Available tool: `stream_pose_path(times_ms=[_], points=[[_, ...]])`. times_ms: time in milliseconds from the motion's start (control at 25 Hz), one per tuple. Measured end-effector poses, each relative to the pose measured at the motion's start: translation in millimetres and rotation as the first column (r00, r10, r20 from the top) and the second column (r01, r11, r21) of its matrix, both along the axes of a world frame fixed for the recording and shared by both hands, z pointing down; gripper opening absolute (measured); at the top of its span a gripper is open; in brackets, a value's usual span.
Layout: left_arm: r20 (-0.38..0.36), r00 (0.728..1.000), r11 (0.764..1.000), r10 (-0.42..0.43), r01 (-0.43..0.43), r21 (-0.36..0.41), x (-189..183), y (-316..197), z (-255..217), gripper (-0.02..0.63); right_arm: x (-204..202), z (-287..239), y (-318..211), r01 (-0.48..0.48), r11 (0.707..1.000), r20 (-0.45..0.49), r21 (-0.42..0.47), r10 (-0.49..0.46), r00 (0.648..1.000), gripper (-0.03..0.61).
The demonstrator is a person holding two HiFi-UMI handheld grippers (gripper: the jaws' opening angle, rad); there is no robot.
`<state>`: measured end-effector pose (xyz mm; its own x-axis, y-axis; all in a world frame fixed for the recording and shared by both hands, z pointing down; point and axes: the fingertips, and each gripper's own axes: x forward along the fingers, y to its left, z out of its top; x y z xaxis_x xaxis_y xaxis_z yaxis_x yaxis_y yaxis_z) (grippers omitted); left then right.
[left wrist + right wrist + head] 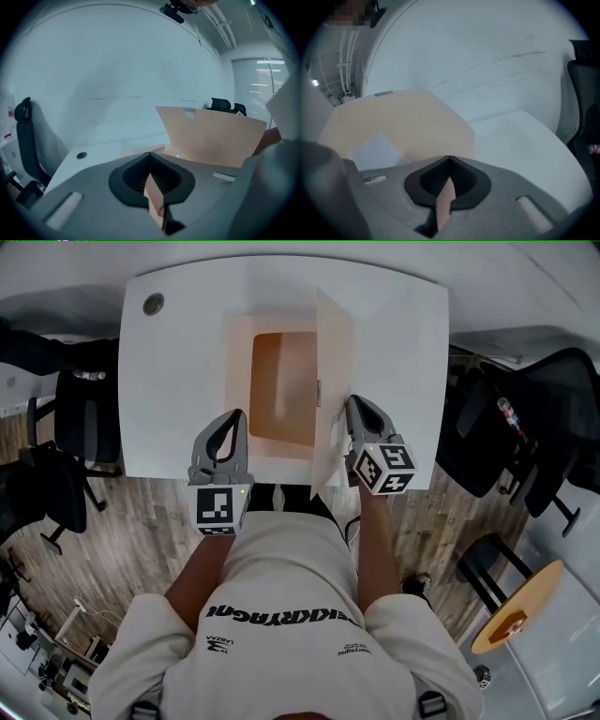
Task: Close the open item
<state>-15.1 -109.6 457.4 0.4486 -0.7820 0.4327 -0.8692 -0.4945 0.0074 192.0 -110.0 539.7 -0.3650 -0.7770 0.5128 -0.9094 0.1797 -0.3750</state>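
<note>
A white folder-like case with a tan inside (pixel 281 381) lies open on the white table (pixel 403 334). Its right cover (pixel 335 371) stands raised, nearly upright; its left cover lies flat. My left gripper (pixel 234 420) is shut on the left cover's near edge, and a thin tan sheet (pixel 154 199) shows between its jaws (pixel 150 155). My right gripper (pixel 354 407) is shut on the raised right cover's near edge (pixel 445 199). The raised cover appears as a tan panel (pixel 211 136) in the left gripper view. A tan cover panel (pixel 398 126) rises beyond the right gripper (pixel 450 160).
A round cable hole (pixel 153 304) sits at the table's far left corner. Black office chairs stand left (pixel 70 427) and right (pixel 525 427) of the table. A round wooden stool (pixel 518 615) stands on the floor at lower right.
</note>
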Motion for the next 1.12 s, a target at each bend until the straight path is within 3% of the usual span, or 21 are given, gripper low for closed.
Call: stream_pose_path(times_ms=[1120], points=[[0.025,0.998,0.991,-0.061,0.063,-0.121,-49.5,-20.9,54.5,0.006,-26.3,-4.1,-11.4,0.007,1.000,-0.031,-0.023,-0.008,0.999,-0.002]])
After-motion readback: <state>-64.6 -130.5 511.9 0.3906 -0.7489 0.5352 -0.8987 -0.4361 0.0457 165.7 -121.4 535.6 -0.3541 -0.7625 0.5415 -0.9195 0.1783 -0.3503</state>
